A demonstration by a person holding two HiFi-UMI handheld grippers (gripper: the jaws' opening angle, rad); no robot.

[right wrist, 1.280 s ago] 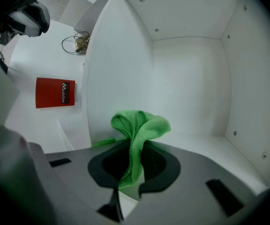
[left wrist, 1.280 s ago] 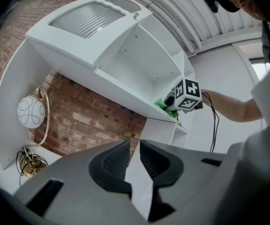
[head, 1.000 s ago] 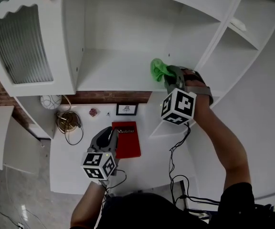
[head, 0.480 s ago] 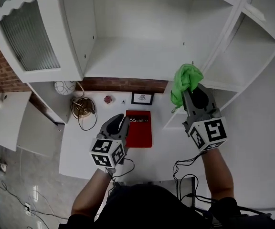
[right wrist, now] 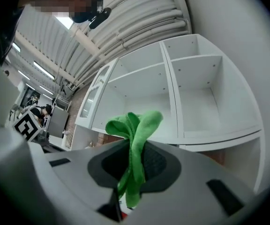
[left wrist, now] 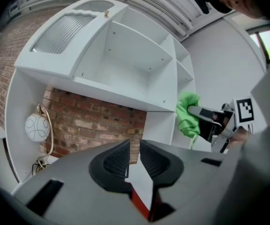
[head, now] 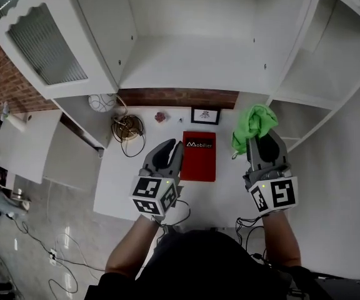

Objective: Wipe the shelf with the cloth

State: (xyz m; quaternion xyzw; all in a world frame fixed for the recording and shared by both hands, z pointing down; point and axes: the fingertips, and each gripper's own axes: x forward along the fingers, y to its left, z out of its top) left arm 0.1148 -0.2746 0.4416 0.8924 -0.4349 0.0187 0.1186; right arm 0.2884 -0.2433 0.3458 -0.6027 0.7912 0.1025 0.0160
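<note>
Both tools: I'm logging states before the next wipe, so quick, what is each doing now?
Left tool: open a little, empty.
Right tool: closed on the green cloth.

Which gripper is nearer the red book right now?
Left. The left gripper hangs by the book's left edge; the right gripper, holding the cloth, is apart, off its right side.

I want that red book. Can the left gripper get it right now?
Probably yes. The left gripper holds nothing, its fingers slightly apart, right beside the red book, which lies bare on the white table. Lying flat, it may be hard to pinch.
</note>
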